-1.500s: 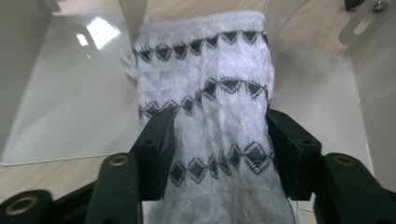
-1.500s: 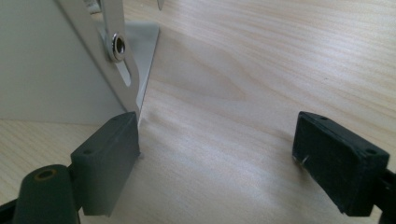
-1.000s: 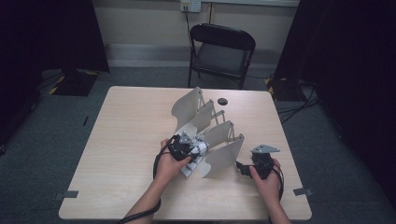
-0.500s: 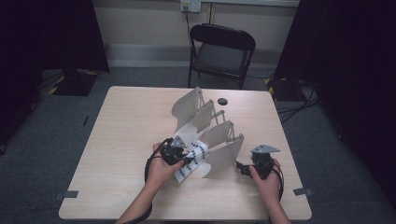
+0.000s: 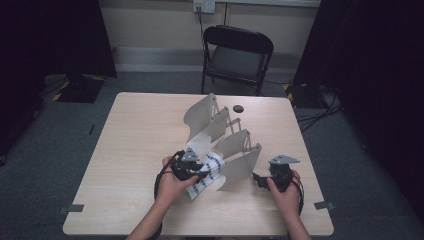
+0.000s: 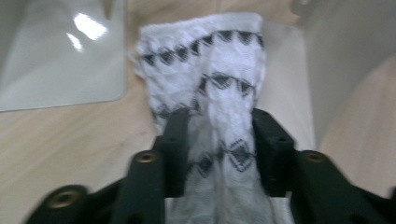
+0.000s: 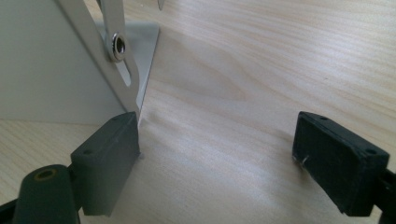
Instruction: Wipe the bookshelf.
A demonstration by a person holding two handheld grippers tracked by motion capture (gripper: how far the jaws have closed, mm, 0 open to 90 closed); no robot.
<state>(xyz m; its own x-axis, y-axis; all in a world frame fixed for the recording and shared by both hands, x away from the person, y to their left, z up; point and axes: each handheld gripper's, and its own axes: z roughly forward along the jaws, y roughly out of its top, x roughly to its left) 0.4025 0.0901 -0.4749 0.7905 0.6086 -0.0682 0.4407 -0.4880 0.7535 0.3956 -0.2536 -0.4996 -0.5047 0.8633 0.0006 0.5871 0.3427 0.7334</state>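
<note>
Right gripper (image 7: 217, 161): jaws spread wide over bare light-wood table (image 7: 261, 70), nothing between them, one jaw's tip just beside the bottom corner of a grey panel (image 7: 42, 70) with a slotted metal strut (image 7: 114, 51) and bolt.

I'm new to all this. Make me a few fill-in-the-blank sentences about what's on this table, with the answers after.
1. The cloth between the jaws of the left gripper is white with a ____ zigzag pattern.
2. The jaws of the right gripper stand open with nothing but bare ____ between them.
3. Beyond the far edge of the table stands an empty black ____.
4. The small dark round thing lies near the table's ____ edge.

Missing words: black; table; chair; far
</note>
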